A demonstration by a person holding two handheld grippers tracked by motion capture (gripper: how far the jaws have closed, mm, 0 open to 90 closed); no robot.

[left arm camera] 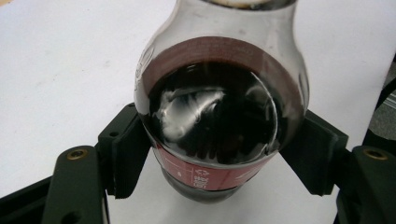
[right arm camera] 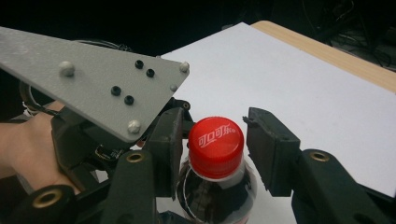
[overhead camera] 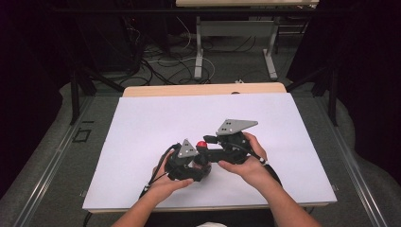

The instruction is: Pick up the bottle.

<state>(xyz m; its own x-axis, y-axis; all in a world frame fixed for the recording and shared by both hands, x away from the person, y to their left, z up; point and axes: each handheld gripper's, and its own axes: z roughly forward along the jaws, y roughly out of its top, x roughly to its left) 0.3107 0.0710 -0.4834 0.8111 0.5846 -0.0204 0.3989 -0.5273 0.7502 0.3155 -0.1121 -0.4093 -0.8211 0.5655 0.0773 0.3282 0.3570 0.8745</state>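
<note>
From above, both hands meet low on the white table (overhead camera: 142,123), the left hand-held gripper (left arm camera: 210,154) squeezes the bottle (left arm camera: 217,116) of dark drink, and the right hand-held gripper (right arm camera: 212,144) has its jaws around the red cap (right arm camera: 215,145), a gap at 3 o'clock.

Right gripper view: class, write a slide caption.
Right gripper open around the red cap of a cola bottle.
</note>
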